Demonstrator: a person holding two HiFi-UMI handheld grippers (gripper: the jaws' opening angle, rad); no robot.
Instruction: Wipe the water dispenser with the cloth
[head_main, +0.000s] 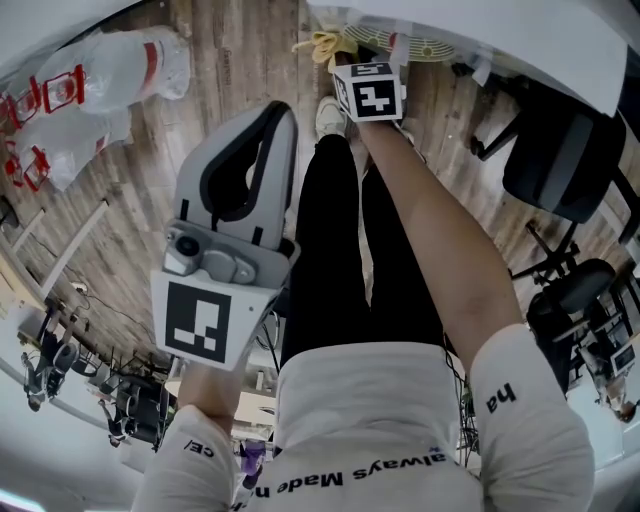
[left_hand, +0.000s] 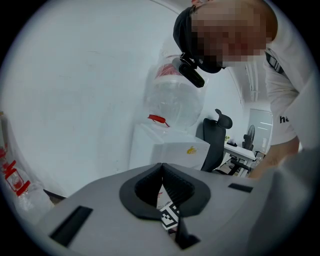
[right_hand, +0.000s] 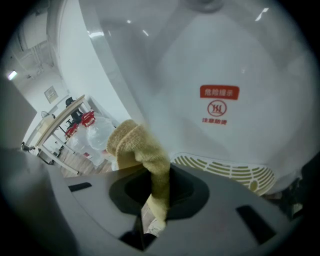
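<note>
1. Right gripper (right_hand: 156, 187): jaws clamped on the yellow cloth (right_hand: 136, 145). The cloth rises from between the jaws as a folded bunch.
2. Water dispenser (right_hand: 220, 65): its white front is directly ahead of the right gripper and its slotted tray (right_hand: 227, 170) lies just past the jaws. I cannot tell whether the cloth touches the front.
3. Left gripper (left_hand: 161, 172): jaws together at the tips with nothing held. It is well apart from the dispenser, which stands ahead of it with a bottle (left_hand: 175, 100) on top.
</note>
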